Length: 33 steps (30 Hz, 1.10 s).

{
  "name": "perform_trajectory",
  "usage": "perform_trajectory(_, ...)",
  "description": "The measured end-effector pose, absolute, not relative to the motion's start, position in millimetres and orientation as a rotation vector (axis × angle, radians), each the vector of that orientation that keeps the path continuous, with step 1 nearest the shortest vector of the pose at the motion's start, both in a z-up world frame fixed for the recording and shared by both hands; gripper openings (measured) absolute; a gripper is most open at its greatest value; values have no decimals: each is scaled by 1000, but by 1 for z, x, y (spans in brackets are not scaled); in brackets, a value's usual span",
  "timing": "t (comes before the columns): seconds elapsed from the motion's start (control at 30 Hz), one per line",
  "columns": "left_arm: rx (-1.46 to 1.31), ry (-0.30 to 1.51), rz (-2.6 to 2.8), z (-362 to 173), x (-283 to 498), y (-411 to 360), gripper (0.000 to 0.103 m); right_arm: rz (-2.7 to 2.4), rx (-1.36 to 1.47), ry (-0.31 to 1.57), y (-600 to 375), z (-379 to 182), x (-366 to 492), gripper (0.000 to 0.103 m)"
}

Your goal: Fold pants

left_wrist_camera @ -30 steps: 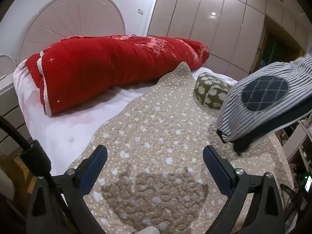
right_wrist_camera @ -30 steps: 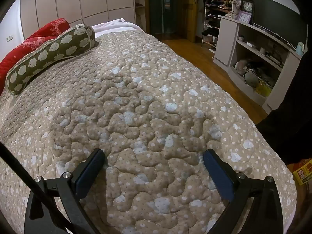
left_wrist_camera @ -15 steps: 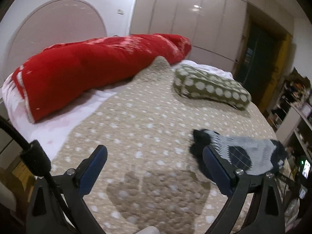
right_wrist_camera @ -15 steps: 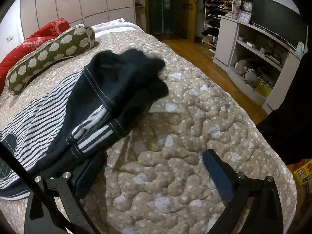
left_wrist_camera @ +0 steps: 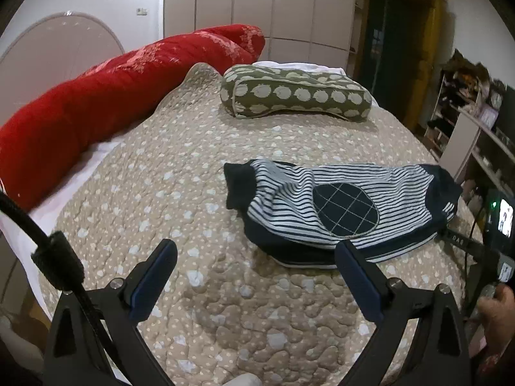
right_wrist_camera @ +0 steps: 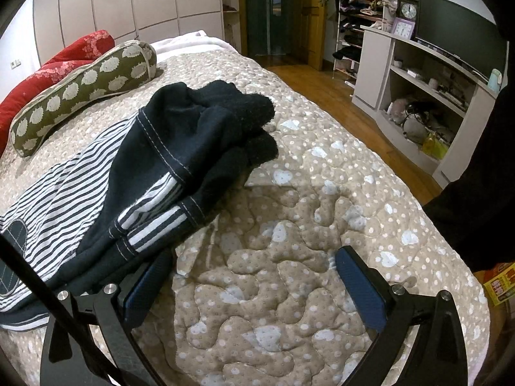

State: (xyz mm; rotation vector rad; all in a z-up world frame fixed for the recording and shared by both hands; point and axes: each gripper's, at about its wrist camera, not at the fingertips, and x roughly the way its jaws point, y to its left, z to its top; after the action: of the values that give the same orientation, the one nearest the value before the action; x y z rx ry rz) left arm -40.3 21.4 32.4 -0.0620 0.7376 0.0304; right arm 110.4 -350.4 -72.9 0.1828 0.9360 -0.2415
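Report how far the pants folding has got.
Done: the striped navy-and-white pants lie bunched on the beige quilted bedspread. In hand: nothing; the left gripper and right gripper are both open and empty. Left: spreading them flat and every fold.

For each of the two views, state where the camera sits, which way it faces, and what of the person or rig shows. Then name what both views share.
Left wrist: on the left tool, facing across the bed toward the wardrobe; hand shows.
Right wrist: on the right tool, facing the doorway and shelves; a dark sleeve shows.
Shared: striped pants, spotted bolster, quilt.
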Motion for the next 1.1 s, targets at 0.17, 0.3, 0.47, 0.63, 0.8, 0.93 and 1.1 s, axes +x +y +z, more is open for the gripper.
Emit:
perform_trajectory(0.17,-51,719,35,38,-39,6,98,-242,180,937,-348,-71,116,103)
perform_trajectory(0.3,-17,711,14,41,-42,-3,98,-227,189,943,-352,-71,114,103)
perform_trajectory(0.47,-22,702,14,42,-45,-2,98,-121,272,951,-361,-63,101,103)
perform_trajectory(0.63,-34,710,11,38,-44,0,98,-62,280,859,-355,-64,77,103)
perform_trajectory(0.8,-39,724,14,34,-44,3,98,-81,158,930,-337,-66,69,102)
perform_trajectory(0.93,-41,739,16,30,-41,4,98,-86,185,964,-342,-65,66,102)
perform_trajectory(1.1,-39,745,16,28,-40,4,98,-100,177,957,-341,-65,64,102)
